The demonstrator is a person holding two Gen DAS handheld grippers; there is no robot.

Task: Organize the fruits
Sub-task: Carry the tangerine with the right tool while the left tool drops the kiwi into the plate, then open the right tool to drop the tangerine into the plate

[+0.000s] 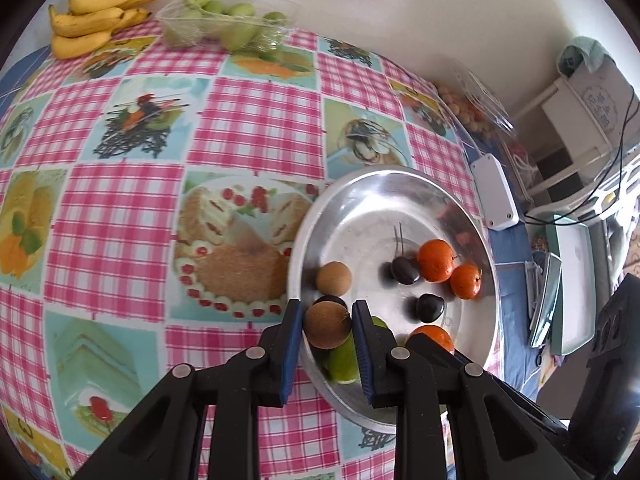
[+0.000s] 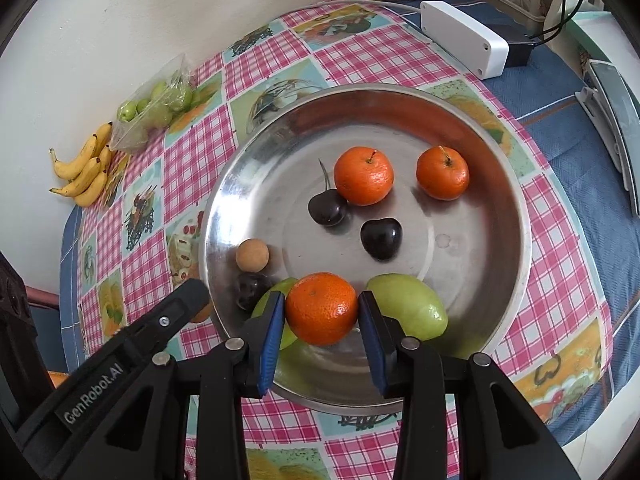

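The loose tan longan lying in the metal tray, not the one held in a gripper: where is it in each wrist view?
Left wrist: longan on the tray's left slope, just above the left gripper and its held brown fruit.
Right wrist: longan at the tray's left inner wall, above a dark cherry.
Shared landmark: white box beyond the tray.

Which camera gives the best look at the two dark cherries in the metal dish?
The right wrist view: both cherries lie near the middle of the metal dish, large and unobstructed. The left wrist view also shows them, but smaller and off to the side.
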